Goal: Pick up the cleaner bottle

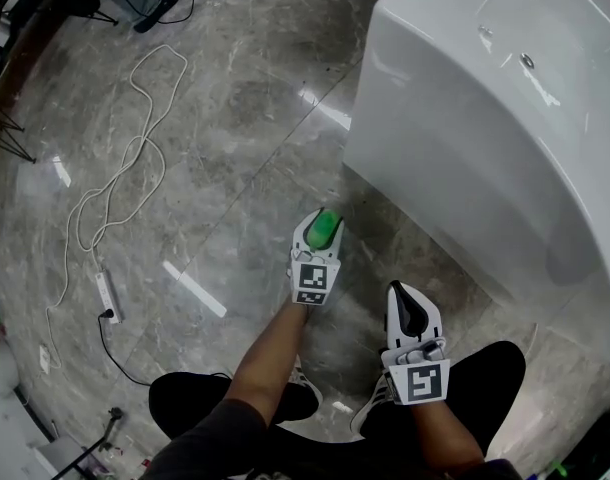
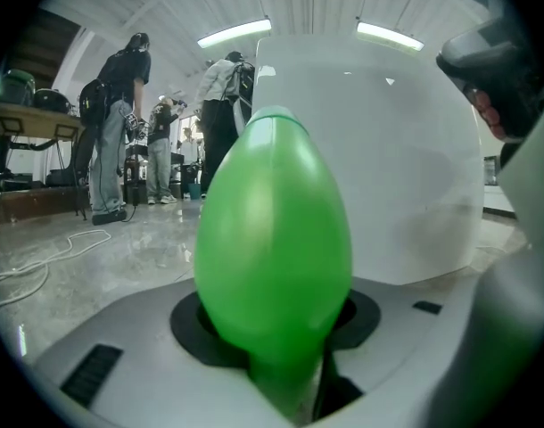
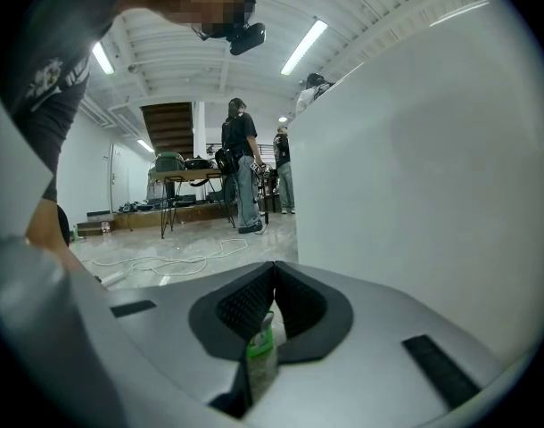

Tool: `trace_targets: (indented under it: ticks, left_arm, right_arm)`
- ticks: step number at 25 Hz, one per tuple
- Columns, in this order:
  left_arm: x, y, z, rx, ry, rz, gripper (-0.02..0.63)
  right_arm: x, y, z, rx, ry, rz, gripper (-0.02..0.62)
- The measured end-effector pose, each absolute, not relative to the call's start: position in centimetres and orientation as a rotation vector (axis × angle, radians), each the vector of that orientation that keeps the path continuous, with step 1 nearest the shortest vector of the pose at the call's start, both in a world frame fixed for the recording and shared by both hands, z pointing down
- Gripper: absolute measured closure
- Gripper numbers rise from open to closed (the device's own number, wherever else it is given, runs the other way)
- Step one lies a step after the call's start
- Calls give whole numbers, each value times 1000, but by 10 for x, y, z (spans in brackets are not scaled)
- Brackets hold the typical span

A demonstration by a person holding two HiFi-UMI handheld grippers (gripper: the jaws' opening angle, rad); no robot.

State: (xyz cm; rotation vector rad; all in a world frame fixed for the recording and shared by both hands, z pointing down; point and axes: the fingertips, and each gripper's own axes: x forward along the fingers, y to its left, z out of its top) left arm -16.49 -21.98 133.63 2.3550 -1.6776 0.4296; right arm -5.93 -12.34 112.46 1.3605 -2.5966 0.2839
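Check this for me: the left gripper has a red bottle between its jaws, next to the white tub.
One thing is wrong: the bottle between the left gripper's jaws is green, not red, as the left gripper view shows. It is next to the white tub.

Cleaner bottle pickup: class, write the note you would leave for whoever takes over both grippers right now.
Left gripper: shut on the green cleaner bottle, low beside the white tub.
Right gripper: shut, tips together; a small green-labelled thing shows in the gap below them, unclear what.
Done: bottle reached and gripped.
To do: lift it; whether it has cleared the floor cannot be told.
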Motion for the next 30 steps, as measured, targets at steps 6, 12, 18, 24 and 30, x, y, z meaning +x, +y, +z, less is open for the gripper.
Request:
trace_targets:
  ticks: [6,12,18,24,30]
  left_arm:
    - [-165,-225,1301,2368,-1685,405,426]
    - [-163,-223,1224,2417,-1683,355,426]
    - [-156,-222,1113,2437,-1681,324,426]
    - [-144,-204,950,2449,-1678,320,426]
    - [-126,-183,772,2438,-1698,281,426]
  right_arm:
    - [-57,-132,1110,1397,-2621,253,580]
    - [-53,-139,1060,1448,-2629,182,578]
    - [-38,-144,971,1523,-2580,182,578]
    - [-30,-131,813,1533,-2584,140,578]
    - [-9,-115,660,1544,-2564,117,580]
